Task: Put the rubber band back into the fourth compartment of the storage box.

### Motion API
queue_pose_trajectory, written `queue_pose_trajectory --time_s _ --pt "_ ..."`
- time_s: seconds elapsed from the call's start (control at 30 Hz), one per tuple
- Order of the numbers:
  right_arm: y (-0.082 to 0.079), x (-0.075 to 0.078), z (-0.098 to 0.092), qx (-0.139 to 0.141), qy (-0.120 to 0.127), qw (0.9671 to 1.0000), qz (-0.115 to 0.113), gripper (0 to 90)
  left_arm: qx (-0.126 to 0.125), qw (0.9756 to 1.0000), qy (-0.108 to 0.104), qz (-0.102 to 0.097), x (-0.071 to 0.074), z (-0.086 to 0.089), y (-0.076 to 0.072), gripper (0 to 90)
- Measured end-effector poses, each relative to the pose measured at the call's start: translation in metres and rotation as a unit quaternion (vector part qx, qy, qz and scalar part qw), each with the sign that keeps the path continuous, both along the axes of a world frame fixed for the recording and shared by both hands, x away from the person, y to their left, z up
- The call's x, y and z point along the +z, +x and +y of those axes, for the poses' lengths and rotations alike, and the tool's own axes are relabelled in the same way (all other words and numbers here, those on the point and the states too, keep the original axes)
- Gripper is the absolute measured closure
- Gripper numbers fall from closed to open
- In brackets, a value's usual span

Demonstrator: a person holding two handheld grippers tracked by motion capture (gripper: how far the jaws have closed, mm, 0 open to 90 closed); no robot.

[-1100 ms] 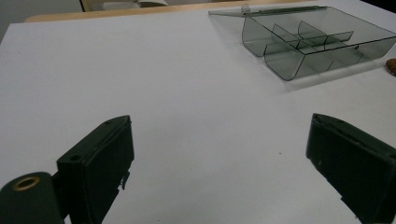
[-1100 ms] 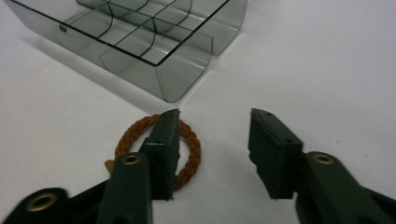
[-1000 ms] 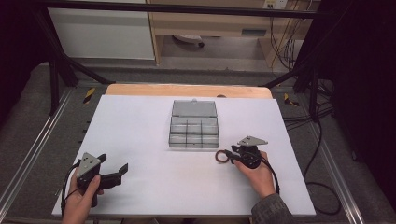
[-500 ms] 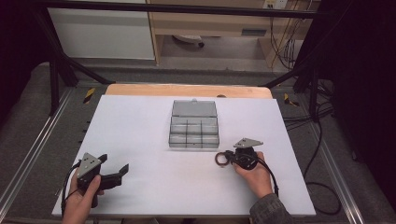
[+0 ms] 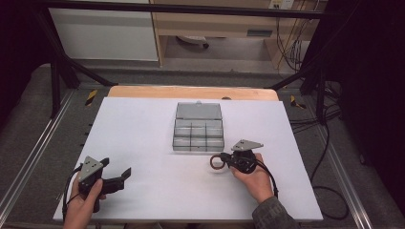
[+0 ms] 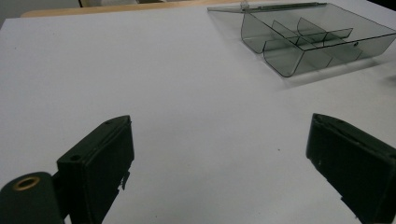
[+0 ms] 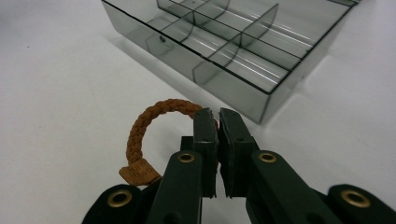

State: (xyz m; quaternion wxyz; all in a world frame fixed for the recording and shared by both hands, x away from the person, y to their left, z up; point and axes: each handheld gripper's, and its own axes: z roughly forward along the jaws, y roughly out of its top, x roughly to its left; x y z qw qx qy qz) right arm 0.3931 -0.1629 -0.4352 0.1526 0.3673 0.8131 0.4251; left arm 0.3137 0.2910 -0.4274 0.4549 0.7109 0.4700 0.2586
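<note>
Both right tongs [image 7: 217,116] jaws have just closed on the braided bracelet [image 7: 156,114], ready for the box [image 5: 198,129]; left tongs [image 5: 119,177] gape empty.

The high view looks forward and down over the whole table [image 5: 143,143]; each gripper view sits low and close above it — both face the compartment box [image 5: 198,129], shared by all three.

left gripper [image 5: 117,177]: black body, grey three-cornered plate on top, black cable looping off its rear
left gripper's pads: flat, black, rectangular, brass-ringed pivot hole at the base
right gripper [image 7: 215,122]: black arms with brass-ringed holes, grey top plate, black cable
sleeve [image 5: 272,215]: mottled olive-grey cuff behind the right gripper
</note>
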Motion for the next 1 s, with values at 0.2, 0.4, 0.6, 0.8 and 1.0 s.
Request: queue_pose_trajectory --time_s 0.2,0.4,0.6,0.8,1.0 --pt "-0.002 0.004 0.009 0.015 0.001 0.9999 -0.002 86.0 0.003 1.0000 -0.002 -0.001 0.001 0.002 0.000 7.4" --pt "-0.002 0.011 0.020 0.030 0.000 0.9995 -0.006 86.1 0.002 1.0000 0.001 -0.002 0.001 0.002 0.000 7.4" --pt "0.005 0.023 0.036 0.045 -0.001 0.9989 -0.015 86.1 0.002 1.0000 0.001 0.000 0.000 0.001 0.000 7.4" --pt "0.014 0.034 0.053 0.058 -0.009 0.9979 -0.027 86.1 0.004 1.0000 0.002 0.001 0.001 0.002 0.000 7.4" --pt "0.023 0.050 0.061 0.060 -0.008 0.9973 -0.041 86.0 0.004 1.0000 0.001 0.003 0.000 0.001 0.000 7.4"
